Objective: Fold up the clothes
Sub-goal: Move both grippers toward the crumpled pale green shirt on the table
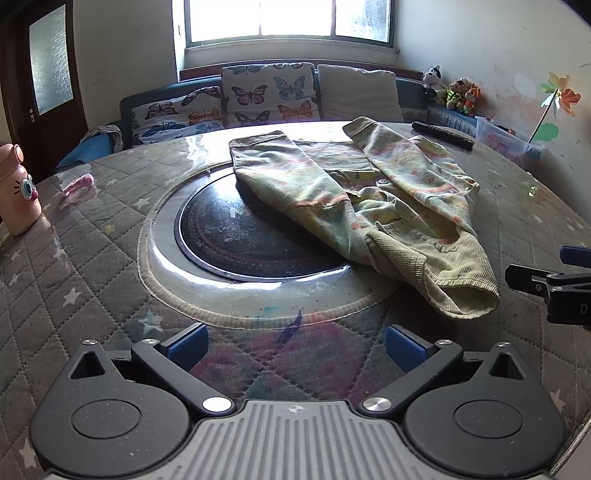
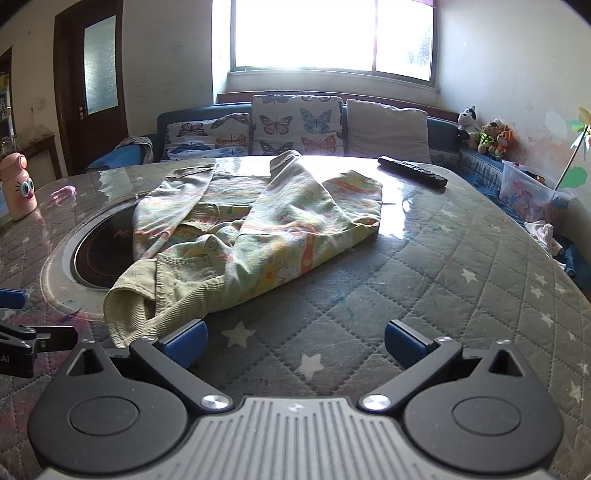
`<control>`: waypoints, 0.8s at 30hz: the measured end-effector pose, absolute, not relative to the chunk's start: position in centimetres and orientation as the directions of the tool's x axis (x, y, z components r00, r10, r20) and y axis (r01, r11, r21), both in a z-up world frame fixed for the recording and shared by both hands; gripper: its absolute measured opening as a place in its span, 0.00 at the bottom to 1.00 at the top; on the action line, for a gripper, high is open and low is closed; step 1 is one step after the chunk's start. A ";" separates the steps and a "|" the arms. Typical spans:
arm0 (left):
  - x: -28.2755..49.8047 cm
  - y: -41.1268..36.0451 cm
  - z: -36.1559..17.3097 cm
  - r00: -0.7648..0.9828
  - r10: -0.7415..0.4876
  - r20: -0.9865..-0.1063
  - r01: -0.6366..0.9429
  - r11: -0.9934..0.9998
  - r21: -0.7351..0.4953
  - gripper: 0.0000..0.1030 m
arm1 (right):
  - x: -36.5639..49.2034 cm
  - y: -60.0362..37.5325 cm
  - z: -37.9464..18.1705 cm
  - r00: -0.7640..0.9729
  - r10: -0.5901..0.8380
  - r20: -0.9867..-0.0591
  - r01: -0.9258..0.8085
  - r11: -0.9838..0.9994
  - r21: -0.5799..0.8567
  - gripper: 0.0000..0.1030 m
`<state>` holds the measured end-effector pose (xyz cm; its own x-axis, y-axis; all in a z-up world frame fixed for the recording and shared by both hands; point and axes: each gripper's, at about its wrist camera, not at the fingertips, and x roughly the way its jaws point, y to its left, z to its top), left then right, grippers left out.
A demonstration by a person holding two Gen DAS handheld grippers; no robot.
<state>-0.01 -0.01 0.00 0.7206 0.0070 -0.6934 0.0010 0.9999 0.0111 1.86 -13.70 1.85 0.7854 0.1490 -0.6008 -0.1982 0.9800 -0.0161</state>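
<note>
Shirt (image 1: pixel 354 206) lies mid-table (image 1: pixel 110 258), sleeves crossed inward, partly over the dark inset disc (image 1: pixel 240 243). Left gripper (image 1: pixel 295 345) and right gripper (image 2: pixel 295 343) hover short of it, jaws spread, empty, probably lining up on the near collar edge, glare-blurred.

Left wrist view: low over table (image 1: pixel 92 229), facing window (image 1: pixel 288 18). Right wrist view: same facing, further right. Shared: shirt (image 1: pixel 354 199), sofa (image 2: pixel 439 134), window.

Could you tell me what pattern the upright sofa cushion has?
Colourful butterflies on white cushion; the right wrist view shows it best.
</note>
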 end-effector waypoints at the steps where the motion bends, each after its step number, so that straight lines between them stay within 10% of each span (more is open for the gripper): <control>1: 0.0 0.0 0.0 0.721 0.006 -0.693 0.002 1.000 0.011 1.00 | 1.8 -13.7 1.9 0.786 0.149 -0.601 -0.197 0.980 -0.015 1.00; 24: 0.1 -1.0 0.6 0.724 -0.002 -0.690 0.029 0.999 0.028 1.00 | 1.6 -13.4 2.2 0.788 0.158 -0.595 -0.201 0.980 -0.006 1.00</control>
<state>0.05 -0.98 0.62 0.7239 -0.0019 -0.6899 0.0289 0.9992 0.0276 1.65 -13.36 2.17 0.7880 0.1581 -0.5950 -0.2011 0.9796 -0.0060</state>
